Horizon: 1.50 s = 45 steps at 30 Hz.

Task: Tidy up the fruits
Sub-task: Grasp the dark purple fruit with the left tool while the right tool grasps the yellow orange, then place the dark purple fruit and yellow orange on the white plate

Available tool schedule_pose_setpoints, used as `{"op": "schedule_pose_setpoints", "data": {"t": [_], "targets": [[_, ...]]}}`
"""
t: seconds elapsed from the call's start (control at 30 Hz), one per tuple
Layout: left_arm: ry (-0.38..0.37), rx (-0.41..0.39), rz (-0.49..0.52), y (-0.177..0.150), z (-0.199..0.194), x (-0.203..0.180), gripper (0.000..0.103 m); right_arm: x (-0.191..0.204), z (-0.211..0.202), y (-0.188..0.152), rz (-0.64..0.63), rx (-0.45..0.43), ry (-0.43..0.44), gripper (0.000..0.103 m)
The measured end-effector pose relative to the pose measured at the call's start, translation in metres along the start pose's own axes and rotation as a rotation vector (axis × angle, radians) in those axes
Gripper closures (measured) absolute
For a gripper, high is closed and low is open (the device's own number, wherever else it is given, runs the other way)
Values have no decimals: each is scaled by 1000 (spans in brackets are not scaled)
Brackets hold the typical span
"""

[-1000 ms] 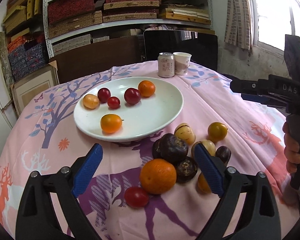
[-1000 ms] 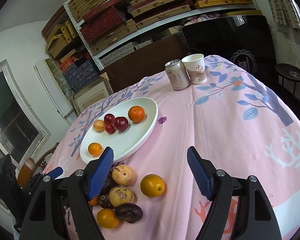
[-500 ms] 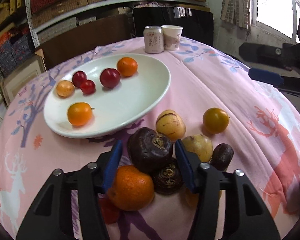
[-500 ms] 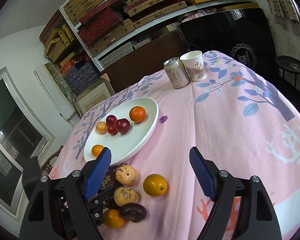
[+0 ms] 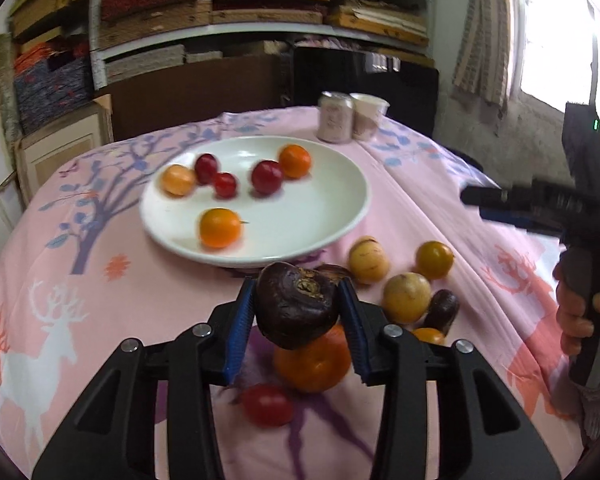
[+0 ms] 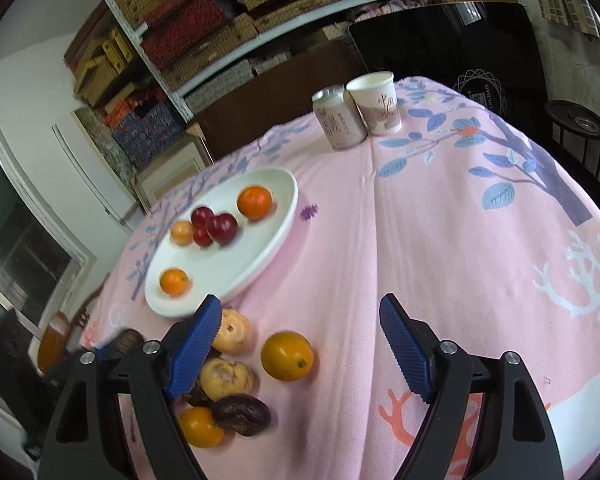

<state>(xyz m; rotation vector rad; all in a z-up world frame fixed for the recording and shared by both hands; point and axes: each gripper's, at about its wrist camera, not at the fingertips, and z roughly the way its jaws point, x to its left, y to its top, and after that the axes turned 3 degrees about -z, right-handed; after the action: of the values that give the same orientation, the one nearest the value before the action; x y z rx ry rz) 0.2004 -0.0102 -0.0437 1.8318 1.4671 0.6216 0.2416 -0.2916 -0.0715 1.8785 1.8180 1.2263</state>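
Observation:
My left gripper [image 5: 298,312] is shut on a dark purple wrinkled fruit [image 5: 296,310] and holds it above the pile, just in front of the white plate [image 5: 340,216]. The plate holds several red and orange fruits. Loose fruits lie on the pink cloth: a large orange [image 5: 312,360], a red tomato [image 5: 266,405], two pale yellow fruits [image 5: 406,297], a small orange [image 5: 434,259]. My right gripper [image 6: 300,340] is open and empty above the cloth, right of the pile; a small orange [image 6: 287,355] lies between its fingers in view.
A drink can [image 6: 338,120] and a paper cup [image 6: 376,102] stand together at the table's far side. Shelves of boxes and a dark chair back lie behind the table. The pink cloth [image 6: 460,240] spreads to the right of the plate.
My left gripper closed on the dark purple fruit and lifted it off the pile, tilting up toward the plate. The right gripper has shifted only slightly.

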Motion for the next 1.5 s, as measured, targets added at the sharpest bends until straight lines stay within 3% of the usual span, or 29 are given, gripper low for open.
{"op": "schedule_pose_setpoints", "data": {"t": [0.17,0.33,0.6,0.67,0.83,0.93,1.13,1.33,1.5], "targets": [[30,8,-102,-7,-10,44,62,7,19,-11,-36,98,19,23],[33,22,-177,-10,-8,71,62,9,32,-19,-20,170,87,59],[43,54,-196,-14,2,75,62,12,45,-26,-31,208,82,61],[45,60,-189,-15,4,73,62,15,45,-27,-48,202,82,66],[51,73,-201,-18,8,75,62,11,44,-25,-34,191,82,66],[43,53,-212,-14,3,77,62,8,33,-20,-21,141,89,66],[33,10,-180,24,1,69,62,13,11,-2,-17,35,115,66],[30,7,-154,68,30,67,62,51,26,35,-110,52,117,66],[50,40,-149,84,66,73,62,75,61,53,-162,72,101,66]]}}
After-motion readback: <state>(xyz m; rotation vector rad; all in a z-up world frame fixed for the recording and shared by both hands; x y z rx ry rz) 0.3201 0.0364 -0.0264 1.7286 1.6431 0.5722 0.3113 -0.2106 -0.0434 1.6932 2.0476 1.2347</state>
